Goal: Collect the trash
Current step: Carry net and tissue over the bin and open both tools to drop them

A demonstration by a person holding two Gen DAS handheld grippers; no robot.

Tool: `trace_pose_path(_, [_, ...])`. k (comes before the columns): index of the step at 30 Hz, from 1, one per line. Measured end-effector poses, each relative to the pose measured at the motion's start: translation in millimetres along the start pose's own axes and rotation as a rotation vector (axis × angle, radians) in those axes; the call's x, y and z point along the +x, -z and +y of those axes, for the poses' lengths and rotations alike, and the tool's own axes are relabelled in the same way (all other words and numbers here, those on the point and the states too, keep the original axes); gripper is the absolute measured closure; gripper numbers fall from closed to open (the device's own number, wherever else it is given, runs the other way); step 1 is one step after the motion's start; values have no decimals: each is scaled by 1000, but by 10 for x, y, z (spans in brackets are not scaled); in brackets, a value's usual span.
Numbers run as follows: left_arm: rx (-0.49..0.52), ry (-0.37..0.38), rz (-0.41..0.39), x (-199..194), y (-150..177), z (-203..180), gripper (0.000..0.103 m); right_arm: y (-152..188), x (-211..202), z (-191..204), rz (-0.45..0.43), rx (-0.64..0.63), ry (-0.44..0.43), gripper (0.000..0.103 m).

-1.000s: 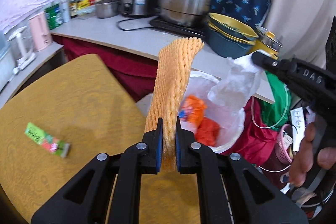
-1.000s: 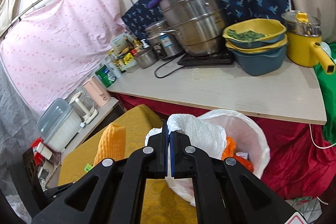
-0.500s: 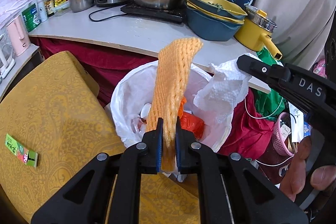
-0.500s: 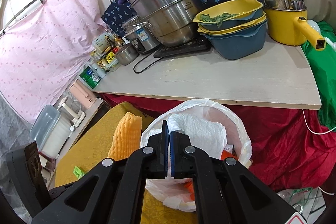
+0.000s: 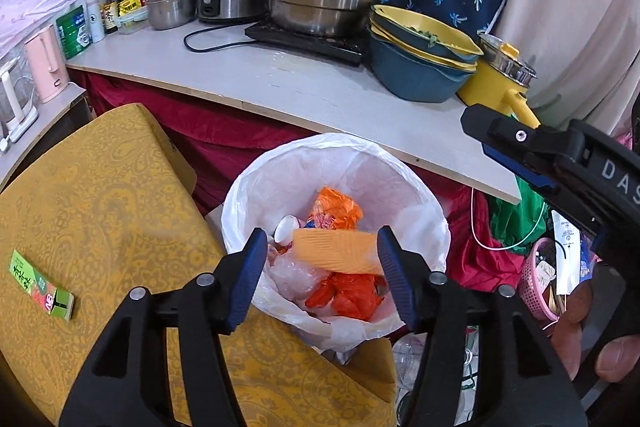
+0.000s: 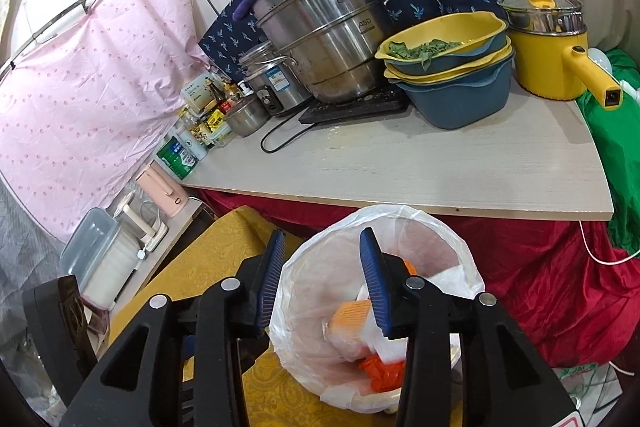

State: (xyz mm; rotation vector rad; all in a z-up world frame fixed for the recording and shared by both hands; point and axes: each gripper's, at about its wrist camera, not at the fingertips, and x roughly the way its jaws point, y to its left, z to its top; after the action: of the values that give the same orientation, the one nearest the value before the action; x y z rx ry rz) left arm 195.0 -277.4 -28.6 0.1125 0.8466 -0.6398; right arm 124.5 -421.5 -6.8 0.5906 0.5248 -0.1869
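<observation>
Both the left hand-held gripper [image 5: 322, 267] and the right hand-held gripper [image 6: 322, 275] had just spread apart, pinching nothing, over the trash bin [image 5: 400, 167], the orange foam net [image 5: 336, 255] lying inside at twelve o'clock.

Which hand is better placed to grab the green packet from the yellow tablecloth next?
Left. The green packet lies just left of the open left tongs; the right tongs hang over the trash bin, farther away.

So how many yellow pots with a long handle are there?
1. The yellow pot sits at the right end of the counter, beside the stacked bowls. Others may be hidden.
</observation>
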Motion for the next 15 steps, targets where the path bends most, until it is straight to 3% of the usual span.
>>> trace_pose_path(15, [-115,-78,-48,-378,72,546,44,115,-101,504,-11,-97,-33,58])
